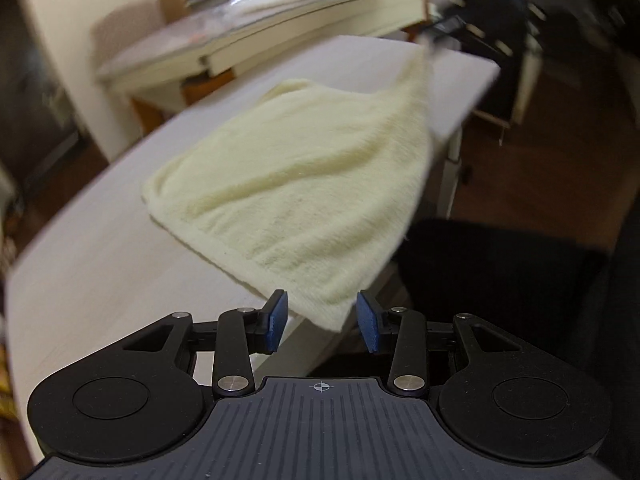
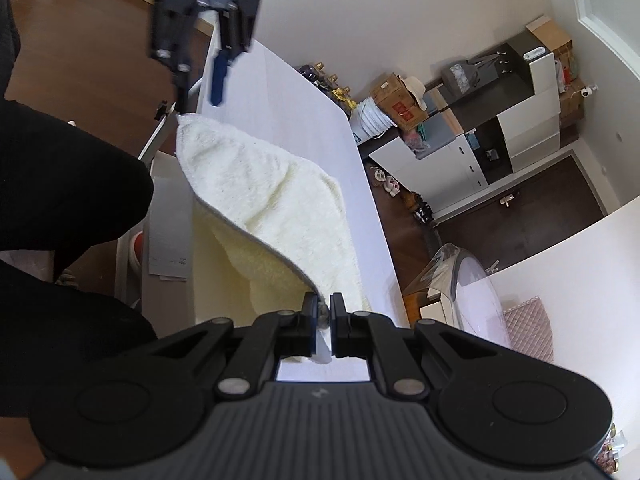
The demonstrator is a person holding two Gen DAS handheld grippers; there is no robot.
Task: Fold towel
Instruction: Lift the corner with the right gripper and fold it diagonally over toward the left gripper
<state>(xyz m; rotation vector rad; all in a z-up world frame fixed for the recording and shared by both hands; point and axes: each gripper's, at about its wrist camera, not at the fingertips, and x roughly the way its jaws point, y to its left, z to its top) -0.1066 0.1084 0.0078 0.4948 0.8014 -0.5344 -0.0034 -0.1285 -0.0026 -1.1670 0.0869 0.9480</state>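
A: Looking through the left wrist view first. My left gripper [image 1: 322, 317] is spread wide, blue pads [image 1: 277, 322] apart, nothing pinched. The towel [image 1: 296, 184] lies on the white table [image 1: 92, 264], and its near corner hangs between the pads at 6 o'clock, touching neither as far as I can tell.

B: Far corner?

A: Lifted toward 1 o'clock, where the right gripper [image 1: 434, 38] is a blur at the tip; grip unclear from here.

B: Right wrist view?

A: Right gripper [image 2: 325, 312] is closed narrow on the towel [image 2: 264, 188], with a bit of cloth bunched between the fingers. The cloth runs up off the table [image 2: 296, 104] toward 11 o'clock. Left gripper [image 2: 198, 84] sits at 11 o'clock by the far corner, fingers apart.
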